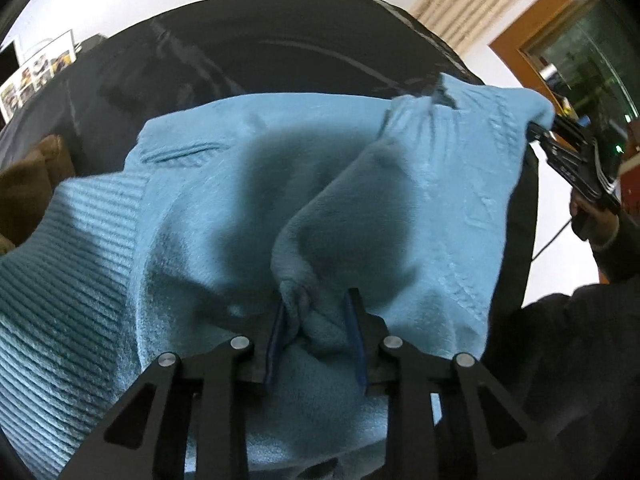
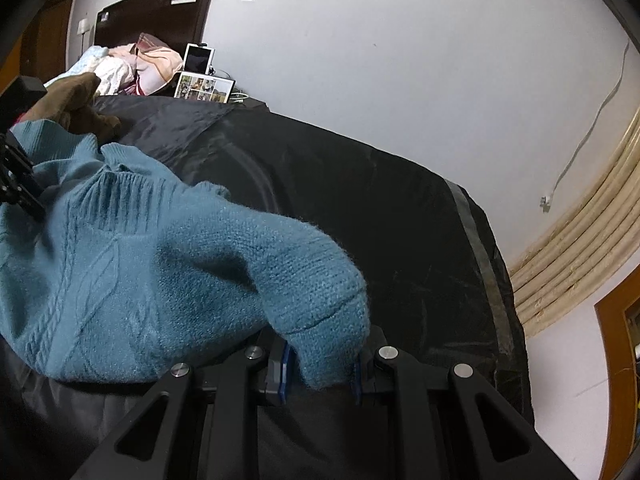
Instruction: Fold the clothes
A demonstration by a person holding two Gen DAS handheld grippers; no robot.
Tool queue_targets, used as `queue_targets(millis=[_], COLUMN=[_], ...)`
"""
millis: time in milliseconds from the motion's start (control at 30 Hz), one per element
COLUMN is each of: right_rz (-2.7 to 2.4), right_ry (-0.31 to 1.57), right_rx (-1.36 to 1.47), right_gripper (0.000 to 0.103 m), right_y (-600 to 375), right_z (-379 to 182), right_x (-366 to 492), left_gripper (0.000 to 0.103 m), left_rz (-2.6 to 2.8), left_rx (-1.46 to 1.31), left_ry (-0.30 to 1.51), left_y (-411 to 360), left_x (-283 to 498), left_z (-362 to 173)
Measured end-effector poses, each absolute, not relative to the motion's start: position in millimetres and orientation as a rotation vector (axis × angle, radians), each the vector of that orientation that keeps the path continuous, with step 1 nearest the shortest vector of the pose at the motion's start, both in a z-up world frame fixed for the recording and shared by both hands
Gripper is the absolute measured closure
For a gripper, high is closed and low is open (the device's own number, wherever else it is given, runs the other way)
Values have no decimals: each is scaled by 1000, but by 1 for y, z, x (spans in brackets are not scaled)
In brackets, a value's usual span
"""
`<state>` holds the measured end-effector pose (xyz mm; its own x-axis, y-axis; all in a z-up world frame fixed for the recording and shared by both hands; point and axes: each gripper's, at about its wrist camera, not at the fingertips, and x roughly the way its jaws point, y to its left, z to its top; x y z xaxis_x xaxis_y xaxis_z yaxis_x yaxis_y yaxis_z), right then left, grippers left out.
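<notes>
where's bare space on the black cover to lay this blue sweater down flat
The black cover lies bare beyond the blue sweater, from the sweater's edge out to the grey stripe by the wall. Crowded at the far corner: a brown garment beside the sweater, with photo prints and piled bedding behind it.

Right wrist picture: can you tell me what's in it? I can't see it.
The right gripper has its fingers pinched on a corner of a blue knitted sweater, which lies over a black cover. Farther back are a brown garment, a photo frame and a white wall.
</notes>
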<state>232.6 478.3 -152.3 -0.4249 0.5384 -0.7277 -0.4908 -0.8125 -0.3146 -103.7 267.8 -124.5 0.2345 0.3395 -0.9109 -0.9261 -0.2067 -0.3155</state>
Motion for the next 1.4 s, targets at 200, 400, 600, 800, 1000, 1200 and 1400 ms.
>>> queue_targets(millis=[200,400,600,800,1000,1200,1400], right_rz=[2227,2223,2217,2242,2281,2390,2482], right_ry=[-57,-55,-45,43,151,324,502], right_rx=[-1165,-1173,-1187,-1184,-1178,-1191,-1216], right_gripper=[82,81,80,79,79,45,44], right_y=[481,480,481,484,488,487,486], right_z=[-155,-157,-159,-161,-158,-156,-155], right_x=[229,225,226,227,231,239,239], left_gripper=[72,63,41,42,63,80,80], left_rz=[1191,1248,1334,1305,1222,1268,1269], left_rx=[-1196,-1264,-1284,-1350,-1315,-1339,-1308], left_ry=[684,702,665,541,575,505,486], left_y=[268,279,269,264,260,239,223], left_x=[-84,-101,-119,-128,-107,-105,-93], left_z=[-102,-124,-125,-129,-123,-114,-105])
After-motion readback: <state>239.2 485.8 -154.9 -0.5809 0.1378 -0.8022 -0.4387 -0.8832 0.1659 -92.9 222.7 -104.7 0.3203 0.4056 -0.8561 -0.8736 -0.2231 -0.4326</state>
